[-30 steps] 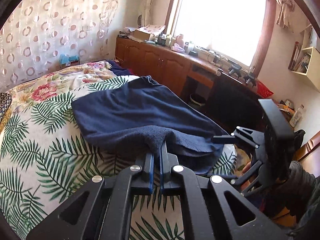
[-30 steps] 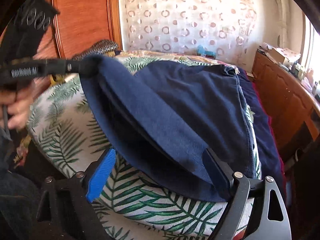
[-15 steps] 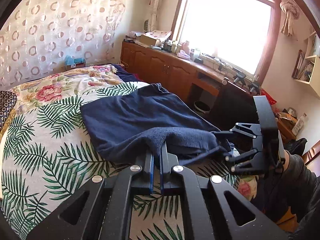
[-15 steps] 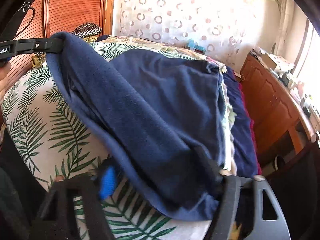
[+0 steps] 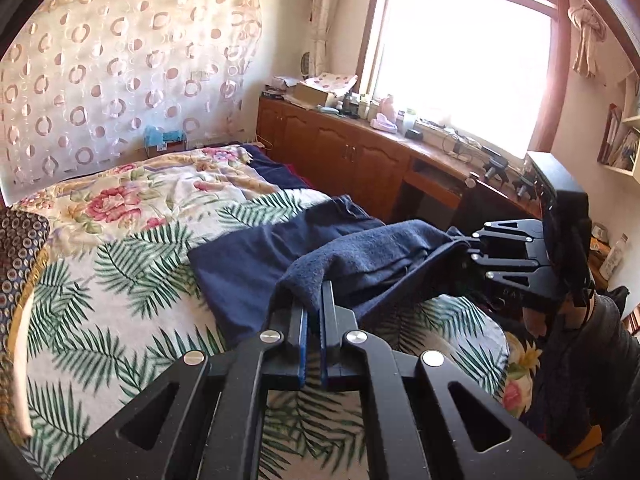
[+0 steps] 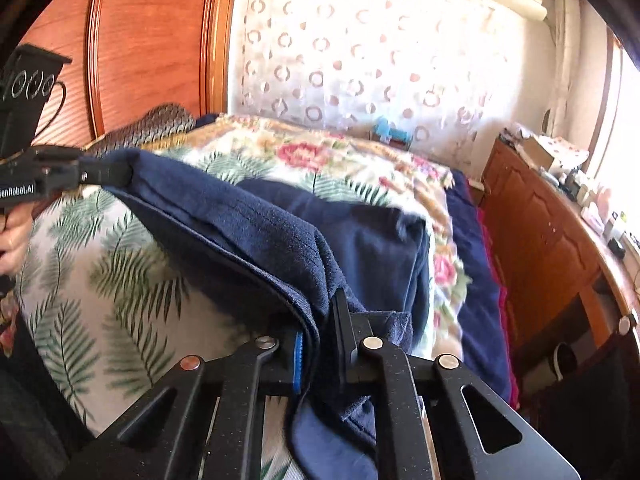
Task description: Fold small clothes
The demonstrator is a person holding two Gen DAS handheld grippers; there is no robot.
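Here, navy fleece garment (image 5: 256, 264) lying rumpled and half-lifted near the bed's (image 5: 120, 288) foot edge, left gripper (image 5: 313, 300) clamping one corner, right gripper (image 6: 322, 320) closing onto another.

A navy blue garment (image 5: 256, 256) lies on a white bedspread (image 5: 100, 280) printed with green fern fronds.

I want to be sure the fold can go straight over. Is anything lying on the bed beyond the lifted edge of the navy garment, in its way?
Nothing visible does. The left gripper and right gripper pinch the navy garment; beyond its lifted edge lie only its own flat part and bare bedspread.
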